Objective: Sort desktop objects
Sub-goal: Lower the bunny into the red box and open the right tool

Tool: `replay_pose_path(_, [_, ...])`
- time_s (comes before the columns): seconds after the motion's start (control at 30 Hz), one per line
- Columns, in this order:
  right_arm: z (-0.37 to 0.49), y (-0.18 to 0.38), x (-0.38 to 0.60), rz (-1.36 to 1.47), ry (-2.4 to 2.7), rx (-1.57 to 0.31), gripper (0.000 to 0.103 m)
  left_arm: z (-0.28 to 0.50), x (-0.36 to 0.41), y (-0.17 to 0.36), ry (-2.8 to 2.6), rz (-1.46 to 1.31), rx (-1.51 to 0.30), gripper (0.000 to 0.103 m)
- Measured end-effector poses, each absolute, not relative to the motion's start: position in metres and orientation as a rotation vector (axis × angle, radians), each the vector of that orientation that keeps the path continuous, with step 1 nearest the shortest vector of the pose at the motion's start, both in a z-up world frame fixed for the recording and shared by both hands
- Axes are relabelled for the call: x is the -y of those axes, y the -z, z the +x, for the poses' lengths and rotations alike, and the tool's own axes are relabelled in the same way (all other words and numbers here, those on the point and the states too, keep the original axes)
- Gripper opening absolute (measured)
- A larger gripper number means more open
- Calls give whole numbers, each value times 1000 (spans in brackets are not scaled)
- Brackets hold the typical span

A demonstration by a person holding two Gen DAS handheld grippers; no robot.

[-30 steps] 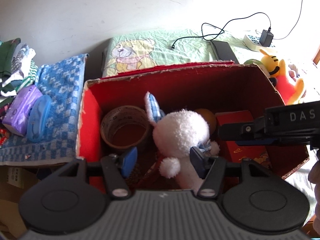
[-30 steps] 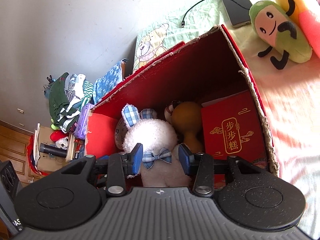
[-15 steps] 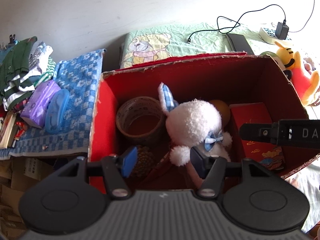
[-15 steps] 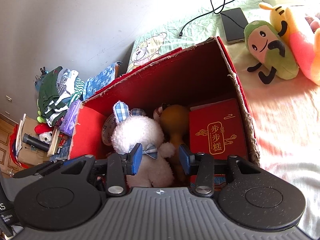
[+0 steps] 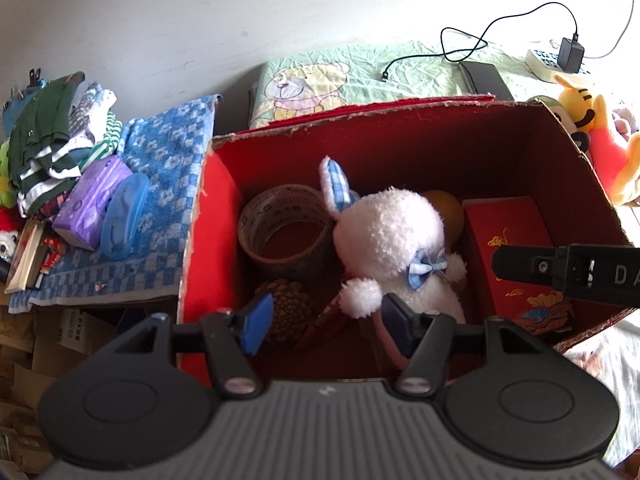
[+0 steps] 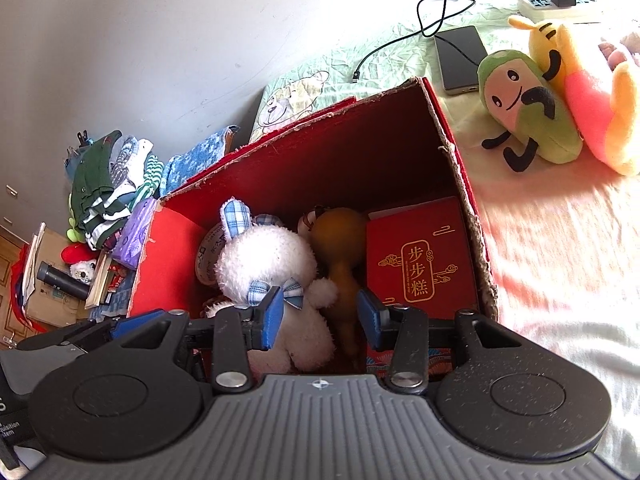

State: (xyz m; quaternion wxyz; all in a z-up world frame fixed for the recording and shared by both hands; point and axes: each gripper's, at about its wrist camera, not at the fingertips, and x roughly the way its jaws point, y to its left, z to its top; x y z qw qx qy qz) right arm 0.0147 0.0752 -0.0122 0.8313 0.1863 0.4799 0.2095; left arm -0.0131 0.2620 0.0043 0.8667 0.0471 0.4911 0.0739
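Both grippers hang over the red cardboard box (image 5: pixel 208 216), jaws spread and gripping nothing. The left gripper (image 5: pixel 326 322) sits above the box's near wall; ahead of its blue pads (image 5: pixel 256 320) lies a pine cone (image 5: pixel 288 312), and beyond that a roll of brown tape (image 5: pixel 284 224) against the box's left wall. The right-wrist view hides the pine cone almost wholly and shows only a sliver of the tape behind the white plush rabbit (image 6: pixel 268 268). That view alone shows the brown plush toy (image 6: pixel 340 240) standing beside the rabbit, and the gold lettering on the red gift box (image 6: pixel 420 256) along the box's right wall. The right gripper (image 6: pixel 320 320) frames the rabbit's bow and the brown toy between its fingers. The box floor is crowded; open room lies above the rim. Outside the right wall rest a green plush (image 6: pixel 528 108) and a yellow plush (image 6: pixel 580 72) on the bedsheet (image 6: pixel 560 260).
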Motion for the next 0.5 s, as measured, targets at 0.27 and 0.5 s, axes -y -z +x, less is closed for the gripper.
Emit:
replay_pose_path(0.27, [10,12,-74,385,-457,-1008,44,-15,-257,0,-167,104,-1049,64])
replay_pose_path(0.5, [7,12,-75,379,-461,-998,44,-15,-256,3,-186,110,-1068,65])
